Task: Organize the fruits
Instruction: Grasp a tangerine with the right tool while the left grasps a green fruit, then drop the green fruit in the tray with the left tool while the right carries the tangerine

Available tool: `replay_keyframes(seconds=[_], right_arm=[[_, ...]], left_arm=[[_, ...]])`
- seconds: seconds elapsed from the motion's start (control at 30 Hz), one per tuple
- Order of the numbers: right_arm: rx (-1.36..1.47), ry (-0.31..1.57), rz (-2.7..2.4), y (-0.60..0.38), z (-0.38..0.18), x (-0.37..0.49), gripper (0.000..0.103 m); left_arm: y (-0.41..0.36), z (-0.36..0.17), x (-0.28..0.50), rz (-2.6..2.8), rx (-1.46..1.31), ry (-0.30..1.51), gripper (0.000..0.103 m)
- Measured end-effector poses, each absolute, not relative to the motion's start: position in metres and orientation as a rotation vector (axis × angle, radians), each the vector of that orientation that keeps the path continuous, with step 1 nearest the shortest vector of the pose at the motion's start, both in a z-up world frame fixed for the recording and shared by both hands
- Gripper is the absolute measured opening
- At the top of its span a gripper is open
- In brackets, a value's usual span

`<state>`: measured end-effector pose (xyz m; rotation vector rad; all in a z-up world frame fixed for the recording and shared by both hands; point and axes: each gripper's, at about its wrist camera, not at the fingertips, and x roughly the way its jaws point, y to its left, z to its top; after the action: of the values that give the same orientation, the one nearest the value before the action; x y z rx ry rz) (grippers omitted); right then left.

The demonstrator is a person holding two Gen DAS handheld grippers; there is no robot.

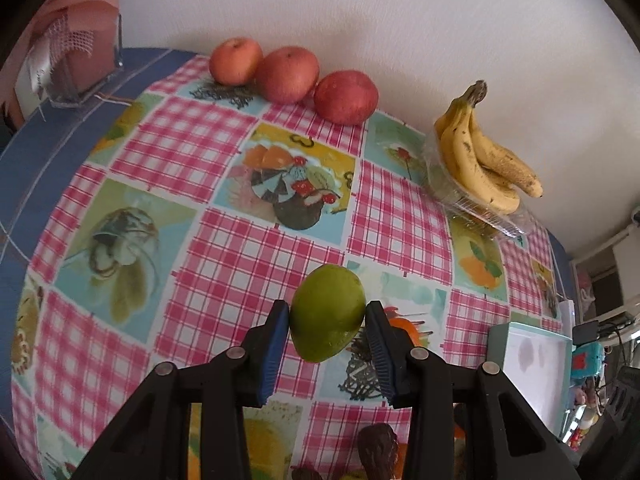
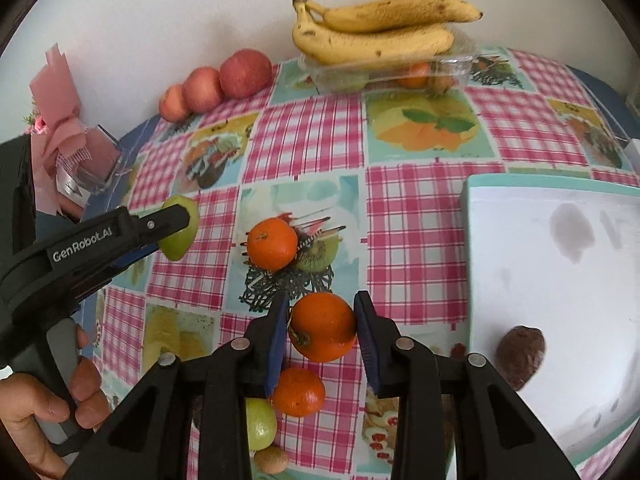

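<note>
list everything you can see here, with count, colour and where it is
apples: three, red, in a row at the wall
bananas: one bunch, yellow with brown spots, on a clear plastic box at the wall
oranges: three; one in the right gripper, one on the cloth beyond it, one under it
green fruit: two; one in the left gripper, one at the near edge
brown fruit: one, on the white tray
small tan fruit: one, near edge
tablecloth: one, pink check
pink wrapped bouquet: one, far left
left gripper: shut on green fruit
right gripper: shut on orange
hand: one, holding the left gripper's handle
</note>
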<state>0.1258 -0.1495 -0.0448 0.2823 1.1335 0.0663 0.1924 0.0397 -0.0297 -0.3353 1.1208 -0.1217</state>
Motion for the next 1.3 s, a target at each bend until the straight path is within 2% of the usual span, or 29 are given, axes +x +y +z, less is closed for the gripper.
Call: replay_keyframes(seconds=[0.73, 1.3], right_arm=[[0.434, 0.985, -0.178, -0.260, 0.003, 0.084, 0.034], [0.487, 0.892, -0.463, -0.363, 0.020, 0.047, 0.035]], left_arm=[[-0.008, 0.009, 0.156, -0.162, -0.221, 1.059, 0.042], [-0.143, 0.005, 0.132, -0.450, -0.040, 1.069, 0.042]])
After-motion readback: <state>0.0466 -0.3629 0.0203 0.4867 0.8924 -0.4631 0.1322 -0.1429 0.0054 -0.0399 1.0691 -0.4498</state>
